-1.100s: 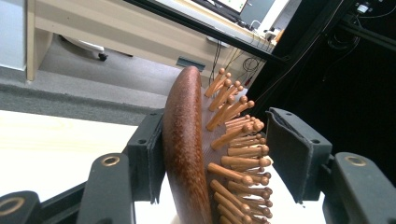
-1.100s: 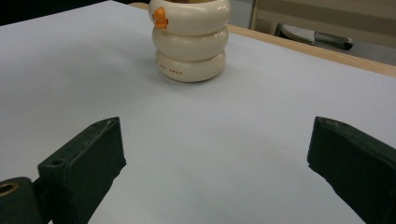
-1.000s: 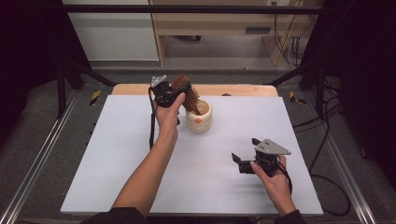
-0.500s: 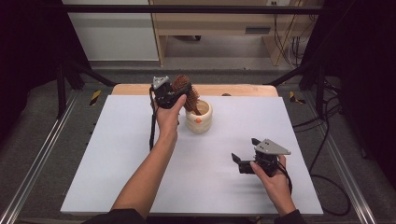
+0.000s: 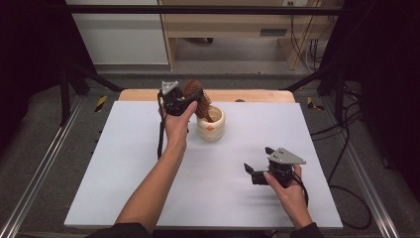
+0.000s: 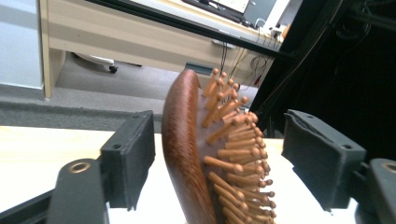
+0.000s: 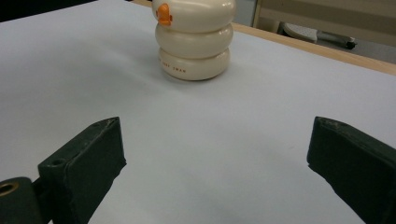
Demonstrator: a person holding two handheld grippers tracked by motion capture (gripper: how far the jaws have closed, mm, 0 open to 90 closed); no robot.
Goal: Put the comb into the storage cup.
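Note:
A brown wooden hairbrush (image 5: 202, 106) stands handle-down in a cream ringed cup (image 5: 211, 128) with an orange mark, at the back middle of the white mat. My left gripper (image 5: 193, 99) is raised beside the brush head. Its jaws have just been opening. In the left gripper view the brush head (image 6: 184, 154) sits between the pads with a gap on each side, so the left gripper (image 6: 226, 158) is open. My right gripper (image 5: 257, 161) rests low on the mat at the front right, open and holding nothing. From the right gripper (image 7: 215, 163) the cup (image 7: 194, 39) stands straight ahead, well beyond the jaws.
The white mat (image 5: 124, 163) covers a wooden table whose edge (image 5: 257, 95) shows at the back. Metal frame rails (image 5: 39, 173) run along both sides, and cables (image 5: 341, 148) hang at the right. A desk (image 5: 233, 29) stands beyond the table.
Both hands stay where they were. The left jaws look slightly wider around the brush head than one second ago.

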